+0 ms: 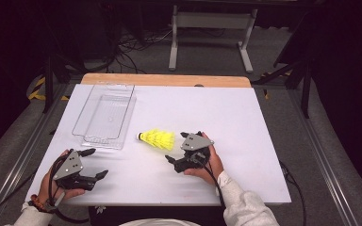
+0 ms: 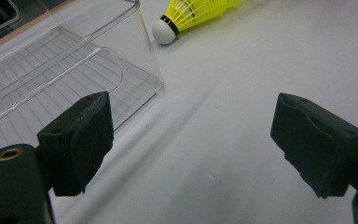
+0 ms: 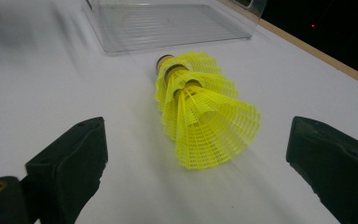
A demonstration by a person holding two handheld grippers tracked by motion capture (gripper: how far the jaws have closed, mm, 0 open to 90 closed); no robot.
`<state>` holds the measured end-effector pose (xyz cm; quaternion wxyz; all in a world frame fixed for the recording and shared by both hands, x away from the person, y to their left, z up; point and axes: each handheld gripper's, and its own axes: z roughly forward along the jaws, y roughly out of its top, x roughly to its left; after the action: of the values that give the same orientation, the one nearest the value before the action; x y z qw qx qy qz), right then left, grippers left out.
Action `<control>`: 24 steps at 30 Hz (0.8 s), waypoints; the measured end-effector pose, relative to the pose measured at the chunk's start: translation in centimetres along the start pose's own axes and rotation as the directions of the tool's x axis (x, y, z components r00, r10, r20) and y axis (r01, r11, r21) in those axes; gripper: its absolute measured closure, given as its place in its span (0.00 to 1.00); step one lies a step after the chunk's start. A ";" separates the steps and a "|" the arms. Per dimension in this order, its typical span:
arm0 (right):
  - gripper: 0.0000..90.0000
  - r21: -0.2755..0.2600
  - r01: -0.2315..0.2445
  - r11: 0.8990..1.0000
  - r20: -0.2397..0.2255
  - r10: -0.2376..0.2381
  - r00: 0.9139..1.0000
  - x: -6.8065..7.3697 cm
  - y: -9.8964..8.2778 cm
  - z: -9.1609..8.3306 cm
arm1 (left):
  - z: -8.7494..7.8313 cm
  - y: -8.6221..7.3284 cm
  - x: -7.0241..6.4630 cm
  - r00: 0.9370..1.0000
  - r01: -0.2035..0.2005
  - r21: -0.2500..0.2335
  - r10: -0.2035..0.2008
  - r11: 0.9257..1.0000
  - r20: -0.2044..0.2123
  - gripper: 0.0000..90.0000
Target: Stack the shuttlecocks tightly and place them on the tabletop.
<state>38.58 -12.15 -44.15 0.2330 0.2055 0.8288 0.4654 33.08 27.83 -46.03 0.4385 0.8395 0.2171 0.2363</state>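
Now my right gripper (image 1: 178, 153) stands released, its black jaws spread wide with nothing between the pads, and the stack of nested yellow plastic-mesh shuttlecocks (image 3: 200, 114) lies on its side just ahead of it, near the middle of the white table (image 1: 245, 136), cork end toward the clear plastic tray (image 1: 104, 115) at the far left corner. To grip well I would, I judge, ease forward until the pads flank the stiffer middle of the skirts, then close gently so the mesh does not crumple. My left gripper (image 1: 96, 164) rests open near the front left corner, holding nothing.
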 end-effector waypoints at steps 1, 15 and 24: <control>0.10 0.007 0.001 1.000 0.001 -0.001 1.000 0.0 0.0 0.0 | 0.0 0.0 0.0 1.000 0.000 0.000 0.000 1.000 0.000 0.16; 0.21 0.147 -0.014 0.989 -0.085 0.027 0.996 0.5 0.0 2.3 | 0.1 0.0 0.0 1.000 -0.001 0.004 0.001 1.000 0.003 0.16; 0.21 0.185 -0.019 0.983 -0.131 0.044 0.990 0.7 0.7 4.4 | 0.2 0.0 0.0 1.000 -0.001 0.004 0.001 1.000 0.003 0.16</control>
<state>40.61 -8.47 -45.71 0.1494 0.2073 0.8785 0.4037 33.21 27.75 -46.11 0.4369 0.8409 0.2164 0.2347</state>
